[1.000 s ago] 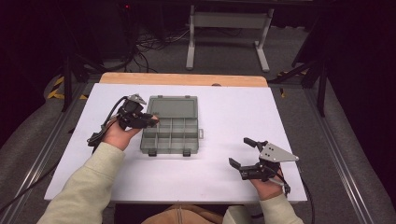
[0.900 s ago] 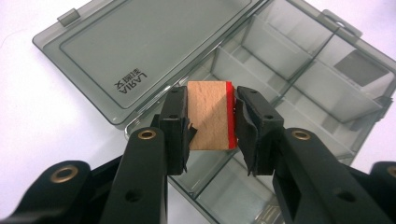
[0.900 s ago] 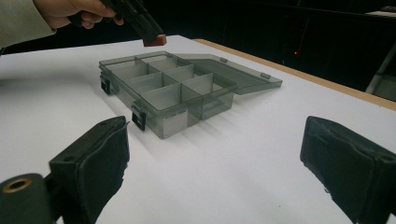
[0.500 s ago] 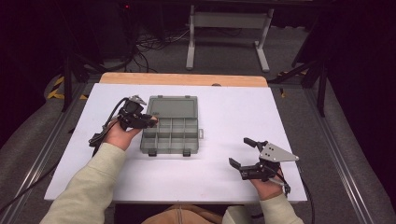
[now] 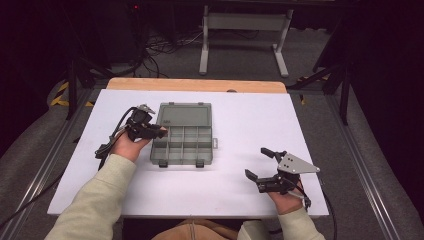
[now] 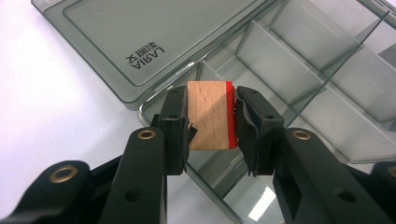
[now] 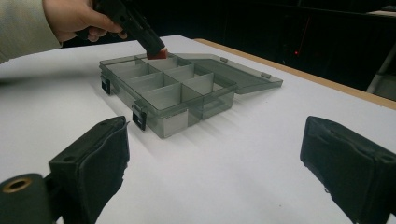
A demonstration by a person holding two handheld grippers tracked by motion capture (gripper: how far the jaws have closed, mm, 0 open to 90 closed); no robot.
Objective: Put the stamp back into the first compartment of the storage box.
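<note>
— What lies before you?
— A white table (image 5: 225, 115) with a smoky clear compartment box (image 5: 184, 141), its lid flat open behind it.
— And your grippers?
— Your left gripper (image 6: 212, 116) clamps a small wooden block (image 6: 208, 115) with one red face, just above the box's corner compartment nearest the lid. Your right gripper (image 5: 259, 164) rests on the table well apart, jaws spread wide, holding nothing.
</note>
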